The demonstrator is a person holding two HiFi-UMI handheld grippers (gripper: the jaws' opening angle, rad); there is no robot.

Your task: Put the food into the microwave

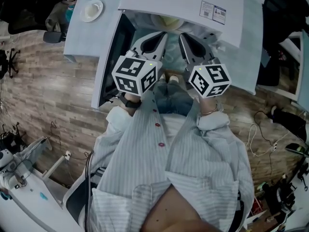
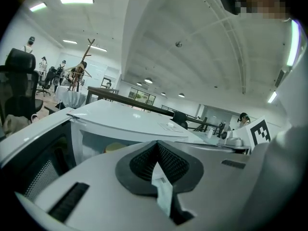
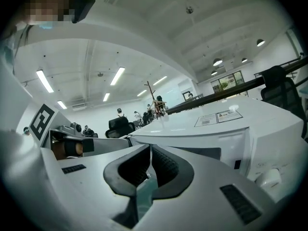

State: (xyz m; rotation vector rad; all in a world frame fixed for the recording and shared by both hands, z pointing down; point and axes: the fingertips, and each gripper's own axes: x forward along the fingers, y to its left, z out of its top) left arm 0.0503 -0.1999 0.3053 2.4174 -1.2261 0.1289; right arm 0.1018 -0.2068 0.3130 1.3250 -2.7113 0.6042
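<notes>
The white microwave [image 1: 183, 4] stands on a pale table with its door [image 1: 112, 57] swung open to the left. Inside the cavity lies a pale yellow round food item [image 1: 167, 21], also seen through the opening in the left gripper view as the food [image 2: 114, 147]. My left gripper [image 1: 162, 35] and right gripper [image 1: 184, 36] hover side by side just in front of the opening, pointing in. The left gripper [image 2: 156, 146] has its pads together with nothing between them. The right gripper [image 3: 150, 149] also stands shut and empty, facing the microwave's front [image 3: 216, 138].
A white dish [image 1: 91, 9] sits on the table [image 1: 77, 40] left of the microwave. The open door [image 2: 33, 162] stands close on the left gripper's left. Wood-pattern floor, cables and office chairs [image 2: 19, 88] lie around the table.
</notes>
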